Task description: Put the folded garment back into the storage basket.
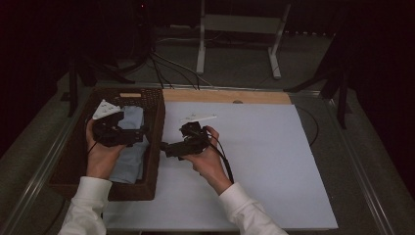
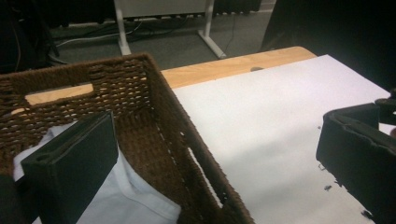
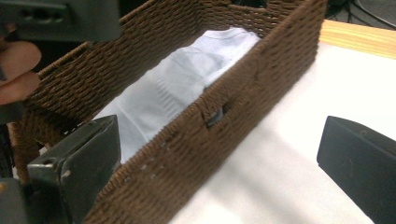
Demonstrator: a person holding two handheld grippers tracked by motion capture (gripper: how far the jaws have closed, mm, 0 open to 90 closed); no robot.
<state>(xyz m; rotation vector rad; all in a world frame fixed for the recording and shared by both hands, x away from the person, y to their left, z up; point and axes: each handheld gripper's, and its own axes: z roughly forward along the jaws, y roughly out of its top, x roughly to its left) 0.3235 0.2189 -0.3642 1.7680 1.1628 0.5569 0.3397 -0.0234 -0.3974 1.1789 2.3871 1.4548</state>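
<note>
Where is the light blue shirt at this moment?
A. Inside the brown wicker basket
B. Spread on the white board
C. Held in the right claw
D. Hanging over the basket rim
A: the light blue shirt lies folded inside the brown wicker basket, below its rim; both claws are open and empty.

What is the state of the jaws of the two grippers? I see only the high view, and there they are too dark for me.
Observer: The left gripper is open and holds nothing. One jaw hangs over the folded pale cloth inside the basket, the other over the white sheet.
Operator: And the right one?
Observer: The right gripper is open too and empty. The basket's side wall runs between its jaws.
Operator: Has that wall any opening?
Observer: Yes, a small handle slot is cut near its top edge.
</note>
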